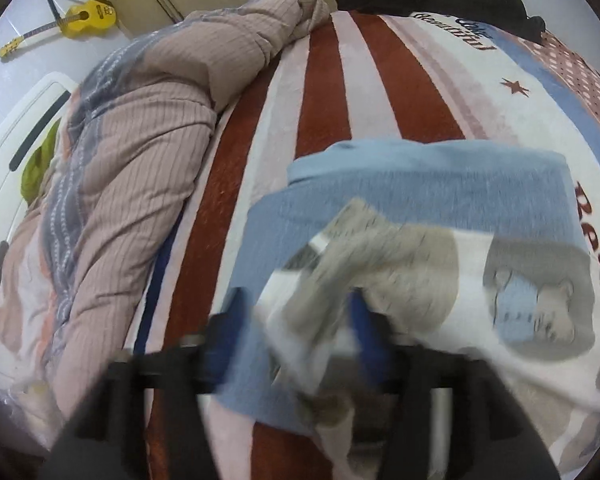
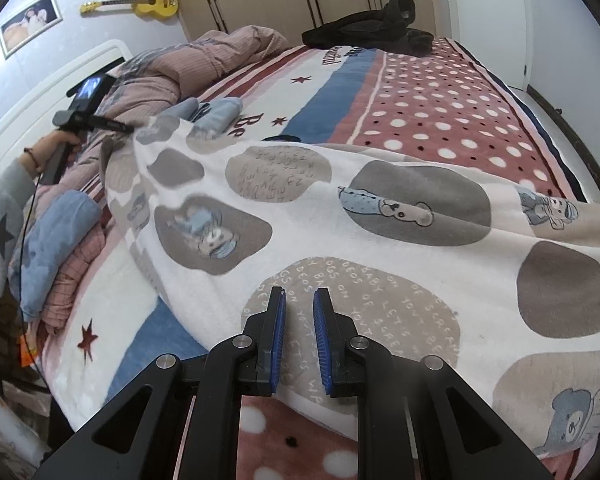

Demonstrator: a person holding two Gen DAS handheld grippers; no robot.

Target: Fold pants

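Observation:
The pants [image 2: 380, 232] are white fleece with grey and beige patches, bear prints and blue cuffs [image 2: 216, 118]. They lie spread across the bed. My right gripper [image 2: 299, 336] hovers over their near edge, jaws a little apart and holding nothing. In the left wrist view, my left gripper [image 1: 300, 320] has pants cloth [image 1: 380, 248] bunched between its blue pads [image 1: 360, 320] and looks shut on it, blurred by motion. The blue waistband or cuff [image 1: 420, 168] hangs ahead of it. The left gripper also shows in the right wrist view [image 2: 112, 124], at the far left end of the pants.
A striped and polka-dot blanket [image 2: 440, 92] covers the bed. A pink quilt [image 1: 148, 128] is piled along the headboard side. Black clothing [image 2: 372, 26] lies at the far end. Folded clothes [image 2: 60, 248] sit at the left. A yellow guitar [image 2: 156, 2] hangs on the wall.

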